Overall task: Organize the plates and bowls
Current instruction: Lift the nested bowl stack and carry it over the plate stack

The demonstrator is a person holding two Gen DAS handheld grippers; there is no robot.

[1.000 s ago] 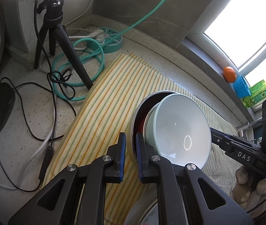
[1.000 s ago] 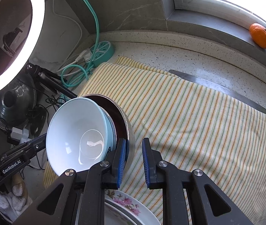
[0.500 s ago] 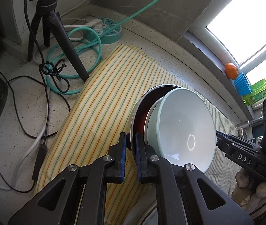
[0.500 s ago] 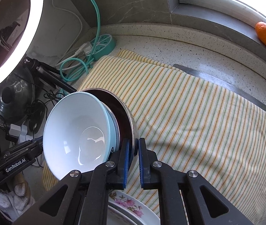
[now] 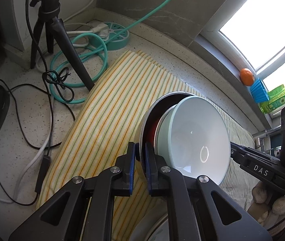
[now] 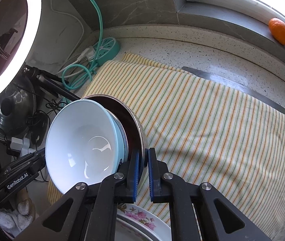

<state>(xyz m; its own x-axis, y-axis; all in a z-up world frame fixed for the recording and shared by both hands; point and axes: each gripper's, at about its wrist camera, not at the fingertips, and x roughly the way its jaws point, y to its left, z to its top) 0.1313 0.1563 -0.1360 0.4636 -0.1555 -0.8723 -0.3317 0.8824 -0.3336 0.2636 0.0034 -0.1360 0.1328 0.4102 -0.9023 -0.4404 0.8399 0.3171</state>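
Both tools, the left tool (image 5: 140,166) and right tool (image 6: 142,172), are clenched on the rim of a metal bowl (image 5: 144,124) with a pale blue bowl (image 5: 194,140) nested inside, held tilted above the striped cloth (image 6: 202,120) on the counter (image 6: 182,46). Judging from this, the 2 bowls are stacked but not yet set down, and a floral plate (image 6: 140,219) below looks still to be sorted.

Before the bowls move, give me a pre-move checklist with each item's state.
1. Left gripper fingers clamped on the steel bowl rim: ok.
2. Right gripper clamped on the same rim from the other side: ok.
3. White bowl nested inside the steel bowl: ok, but the stack is tilted steeply.
4. White bowl secured by either gripper: cannot tell.
5. Striped towel bare for set-down: ok.
6. Floral plate close under the stack: not ok.
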